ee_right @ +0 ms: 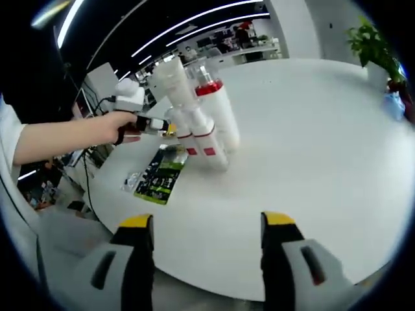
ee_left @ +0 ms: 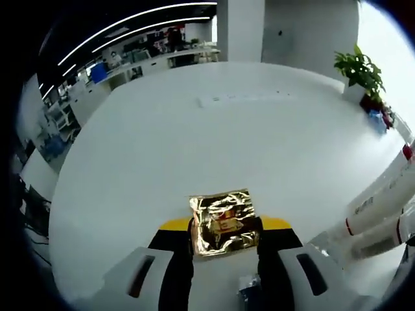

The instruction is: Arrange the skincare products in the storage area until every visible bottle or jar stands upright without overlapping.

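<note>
- The left tongs (ee_left: 224,243) have a shiny gold packet (ee_left: 224,223) pinched between their two jaws. The packet is a crinkly foil square with a small red mark in its middle. It is lifted above the white bench (ee_left: 194,142) and its flat face looks at the camera.
- In the right gripper view, the right tongs (ee_right: 207,243) are wide open with nothing between the jaws. They hang over the near edge of the bench.
- A group of white bottles (ee_right: 201,123) stands close together near the middle of the bench, toward its left edge. They are tall and round, with red bands low down, and one has a red cap. Their long sides point up, and they look tilted in this bent view.
- A flat dark and green packet (ee_right: 162,175) lies just beside the bottles, closer to the left edge. Its long side runs toward the bottles.
- A person's hand (ee_right: 120,126) brings the left tongs in just beside the bottles.
- A green plant (ee_left: 358,71) sits at the far right edge of the bench.
</note>
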A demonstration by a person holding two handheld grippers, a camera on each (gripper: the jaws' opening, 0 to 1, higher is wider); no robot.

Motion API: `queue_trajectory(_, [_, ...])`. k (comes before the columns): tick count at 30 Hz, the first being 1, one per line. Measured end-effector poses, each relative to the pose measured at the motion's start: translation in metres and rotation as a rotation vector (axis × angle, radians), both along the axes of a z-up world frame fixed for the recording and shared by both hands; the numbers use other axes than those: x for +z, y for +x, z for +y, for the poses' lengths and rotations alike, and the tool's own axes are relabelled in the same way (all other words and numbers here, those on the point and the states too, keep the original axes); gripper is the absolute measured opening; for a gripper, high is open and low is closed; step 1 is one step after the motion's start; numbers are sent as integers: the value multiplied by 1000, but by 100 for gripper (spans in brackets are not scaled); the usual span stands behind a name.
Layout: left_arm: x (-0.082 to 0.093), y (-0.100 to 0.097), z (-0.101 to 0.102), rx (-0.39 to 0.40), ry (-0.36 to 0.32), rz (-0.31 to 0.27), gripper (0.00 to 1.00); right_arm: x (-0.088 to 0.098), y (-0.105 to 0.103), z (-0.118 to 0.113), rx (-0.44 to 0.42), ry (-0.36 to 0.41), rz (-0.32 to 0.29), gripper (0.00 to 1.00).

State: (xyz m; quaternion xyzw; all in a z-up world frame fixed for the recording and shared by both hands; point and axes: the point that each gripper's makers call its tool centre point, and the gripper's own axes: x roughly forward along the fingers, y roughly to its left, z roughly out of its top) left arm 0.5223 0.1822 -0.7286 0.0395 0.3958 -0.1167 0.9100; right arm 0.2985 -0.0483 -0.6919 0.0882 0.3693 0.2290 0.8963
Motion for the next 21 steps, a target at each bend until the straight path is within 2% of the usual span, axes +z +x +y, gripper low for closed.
queue_trajectory(6, [-1,-19,24,39,17,11,35,1,1,3,10,3,-7,67])
queue_trajectory(13, [1,-52,44,103,8,12,35,3,3,1,10,8,-14,67])
queue_trajectory(17, [-1,-65,49,134,-11,22,35,3,3,1,14,6,-15,67])
queue_trajectory(21, [0,-74,45,125,-2,23,35,4,3,2,23,5,-18,67])
